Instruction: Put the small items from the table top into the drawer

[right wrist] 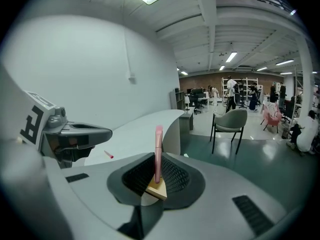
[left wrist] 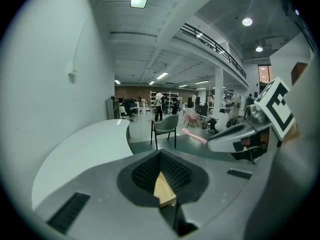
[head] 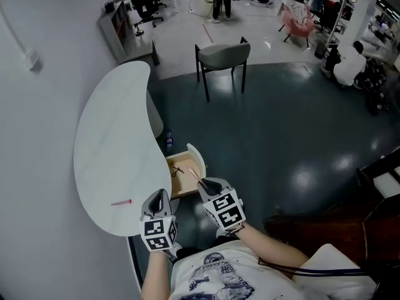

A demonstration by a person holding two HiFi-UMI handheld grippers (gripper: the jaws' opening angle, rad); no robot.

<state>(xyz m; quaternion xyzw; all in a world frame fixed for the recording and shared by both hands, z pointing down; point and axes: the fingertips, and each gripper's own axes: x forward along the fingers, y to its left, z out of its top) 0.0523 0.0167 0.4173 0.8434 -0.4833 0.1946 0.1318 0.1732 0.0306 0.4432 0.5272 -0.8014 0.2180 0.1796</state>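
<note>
While a small pink item (head: pixel 122 202) is lying on the white tabletop (head: pixel 112 136), just to the left of the left gripper (head: pixel 160 197), this gripper is holding its jaws pressed together with nothing between them. Ahead of it and a little to its right, the open drawer (head: pixel 197 158) is showing a small dark thing (head: pixel 176 169) inside. The right gripper (head: pixel 208 184) is hovering at the near edge of the drawer and is pinching a thin pink stick (right wrist: pixel 158 149), which is reaching out over the drawer.
</note>
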